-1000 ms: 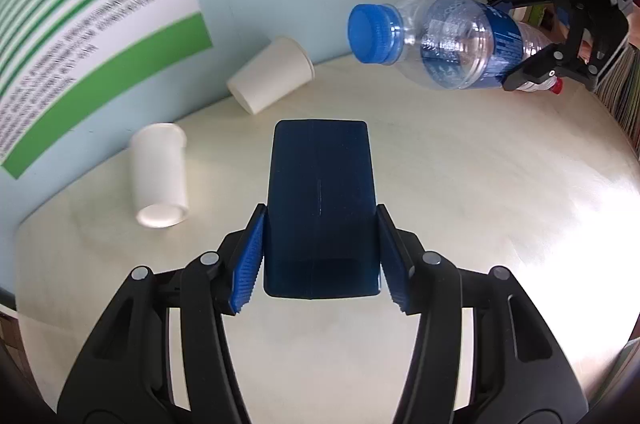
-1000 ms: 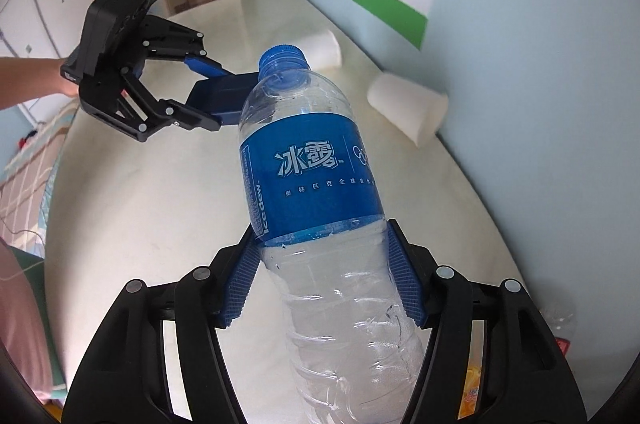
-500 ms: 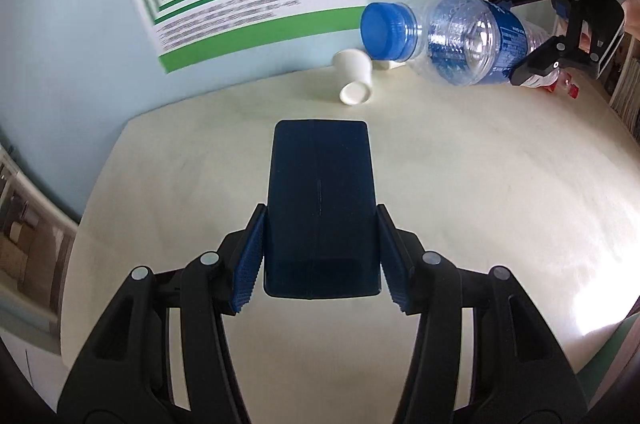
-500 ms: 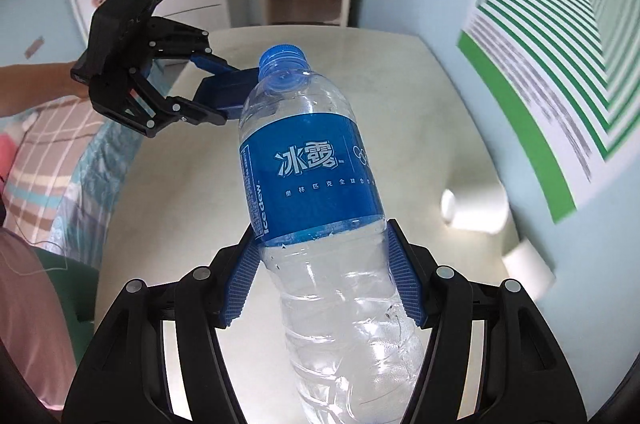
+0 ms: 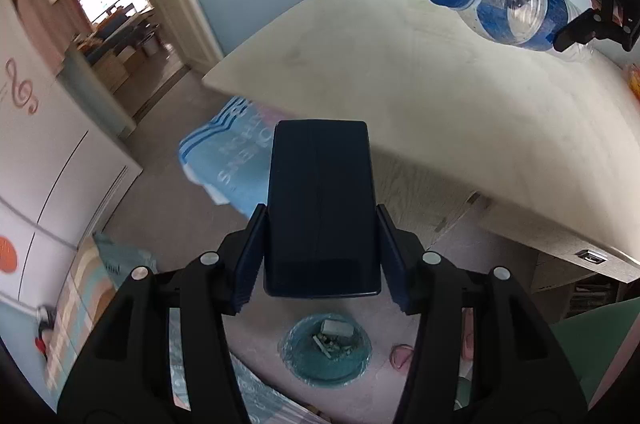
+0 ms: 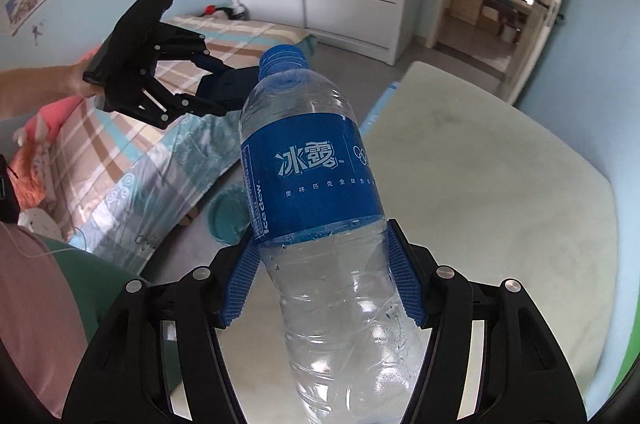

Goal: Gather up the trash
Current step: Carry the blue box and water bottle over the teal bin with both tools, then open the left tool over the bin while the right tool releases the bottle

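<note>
Left gripper, seen from its own wrist camera, is clenched on a dark blue box — both ribbed pads press its long sides and the box stands out along the fingers at the middle of the frame. Low in the frame, just under the box, a teal-lined trash bin sits on the floor with a few scraps already in it. The pale table fills the upper right, and above it the right gripper carries a plastic water bottle, blue cap toward this camera. To drop the box well, I would bring it squarely over the bin's mouth before letting go, since the opening looks narrow next to the box.

Right gripper, in its own view, is grasping the water bottle just below the blue label, neck pointing up the frame. The bin shows only as a teal patch at centre left, mostly hidden behind the bottle, beside a bed with a striped cover. The left gripper holds the box at upper left. The bottle looks empty and light — a tip neck-down over the bin, one item at a time, should keep the two from colliding.
</note>
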